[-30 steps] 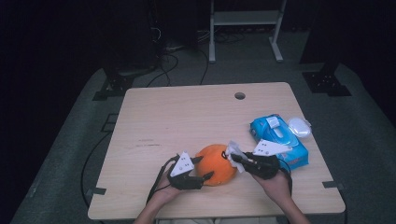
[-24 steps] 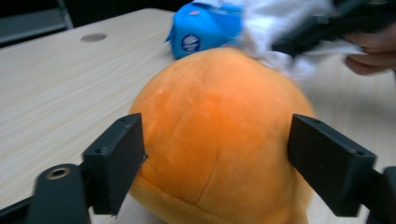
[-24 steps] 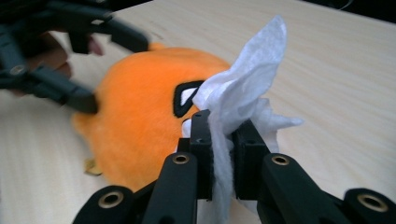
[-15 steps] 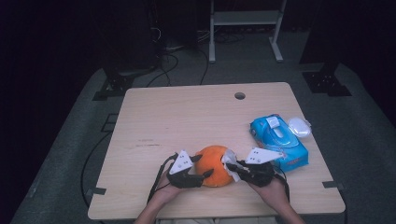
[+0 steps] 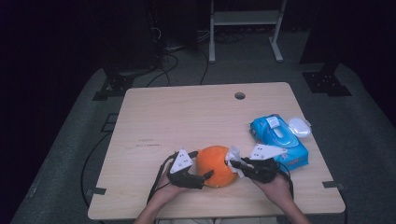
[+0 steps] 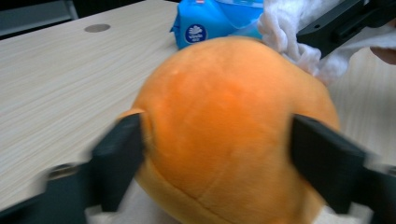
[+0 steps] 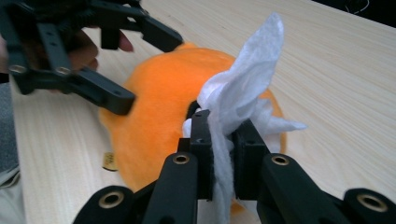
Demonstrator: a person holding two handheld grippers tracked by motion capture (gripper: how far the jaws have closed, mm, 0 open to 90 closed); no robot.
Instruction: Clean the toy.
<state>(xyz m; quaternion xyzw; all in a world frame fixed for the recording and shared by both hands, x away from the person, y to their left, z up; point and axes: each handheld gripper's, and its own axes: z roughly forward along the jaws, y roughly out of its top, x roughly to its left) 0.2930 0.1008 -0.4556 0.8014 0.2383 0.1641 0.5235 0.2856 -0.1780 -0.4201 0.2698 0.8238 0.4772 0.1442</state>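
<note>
the right gripper [image 7: 219, 135] is pinched tight on a white wipe [image 7: 243, 88], whose loose end flares up past the jaws and rests against the right-hand side of the orange plush ball [image 5: 215, 165]. that ball sits on the counter [image 5: 187, 116] near its front edge, directly between the two hands, so the wipe has only to slide across the orange surface it already touches.

the left gripper [image 6: 215, 154] straddles the ball from the opposite side; its jaws have just been opening, and in the left gripper view they stand at the ball's flanks, one at each side, with the ball between them. whether the pads press on the plush is hard to call, as the near jaw is blurred; i judge the hold loose at best. both grippers are equally near the ball, the left as the steadying one, the right as the wiping one.

beyond the right hand [image 5: 275, 186] lies a blue pack of wipes [image 5: 279, 140], flat on the counter, its lid flap on top, the contents unseen. a small white oval thing [image 5: 299, 126] lies just beside its far corner.
</note>
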